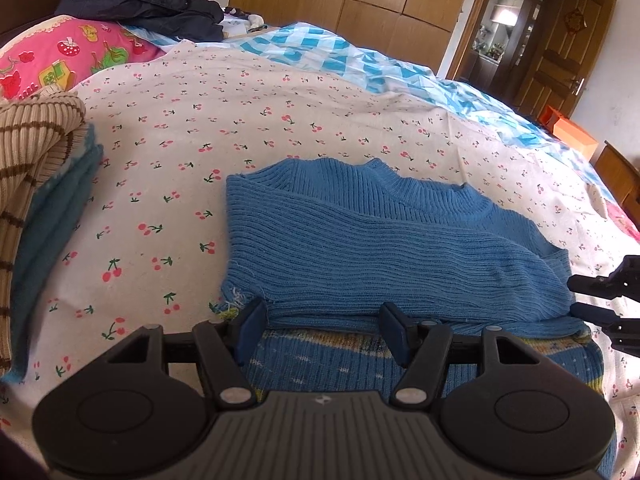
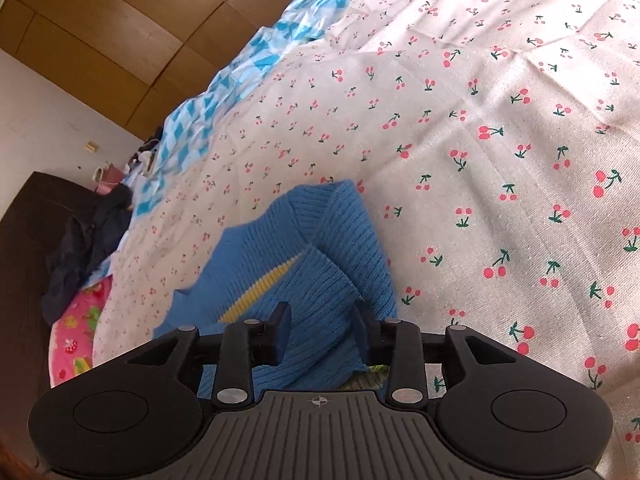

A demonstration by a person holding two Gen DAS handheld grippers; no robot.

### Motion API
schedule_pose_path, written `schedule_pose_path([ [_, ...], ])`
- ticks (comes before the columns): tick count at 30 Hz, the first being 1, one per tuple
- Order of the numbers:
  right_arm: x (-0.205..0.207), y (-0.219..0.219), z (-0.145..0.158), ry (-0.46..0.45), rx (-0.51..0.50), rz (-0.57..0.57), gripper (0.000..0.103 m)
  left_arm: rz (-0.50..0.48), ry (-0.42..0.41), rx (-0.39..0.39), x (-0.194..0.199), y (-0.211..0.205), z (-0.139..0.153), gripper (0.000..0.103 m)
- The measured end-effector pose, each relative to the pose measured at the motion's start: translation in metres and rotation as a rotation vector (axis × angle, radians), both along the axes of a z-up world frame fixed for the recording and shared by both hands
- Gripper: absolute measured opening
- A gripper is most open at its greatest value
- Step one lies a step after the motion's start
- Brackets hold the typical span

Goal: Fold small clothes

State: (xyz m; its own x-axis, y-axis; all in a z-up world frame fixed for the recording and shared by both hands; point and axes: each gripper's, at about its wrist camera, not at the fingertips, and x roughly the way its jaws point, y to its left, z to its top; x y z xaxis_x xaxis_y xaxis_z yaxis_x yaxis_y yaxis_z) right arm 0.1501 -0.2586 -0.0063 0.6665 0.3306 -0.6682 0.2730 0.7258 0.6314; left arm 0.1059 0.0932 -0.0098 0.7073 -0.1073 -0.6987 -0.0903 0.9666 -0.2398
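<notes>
A small blue ribbed knit sweater (image 1: pixel 380 248) lies partly folded on the cherry-print bedsheet (image 1: pixel 240 120), with a sleeve laid across its chest and a patterned hem near me. My left gripper (image 1: pixel 324 320) is open, its fingers straddling the folded edge close to the hem. My right gripper (image 2: pixel 322 326) is open with the blue knit (image 2: pixel 316 280) between its fingers; a yellow stripe (image 2: pixel 260 284) shows on the cloth. The right gripper's fingertips also show at the right edge of the left wrist view (image 1: pixel 600 300).
A stack of folded clothes, striped beige knit (image 1: pixel 28 152) over teal cloth, sits at the left. A pink pillow (image 1: pixel 68 56), dark clothing (image 1: pixel 148 4) and a blue checked quilt (image 1: pixel 340 52) lie farther back. Wooden wardrobe and door stand behind.
</notes>
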Motion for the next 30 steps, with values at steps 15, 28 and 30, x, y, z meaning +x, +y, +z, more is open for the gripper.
schedule_pose_path([
  [15, 0.02, 0.009, 0.0, -0.028, 0.025, -0.016, 0.011, 0.003, -0.021, -0.011, -0.002, 0.002, 0.003, 0.066],
  [28, -0.001, 0.0, -0.018, -0.013, -0.074, 0.0, 0.011, 0.027, -0.002, 0.038, 0.002, 0.001, -0.001, 0.066],
  [30, -0.005, -0.001, -0.012, -0.037, -0.061, -0.009, 0.014, 0.017, -0.001, 0.057, 0.0, -0.002, -0.002, 0.066],
])
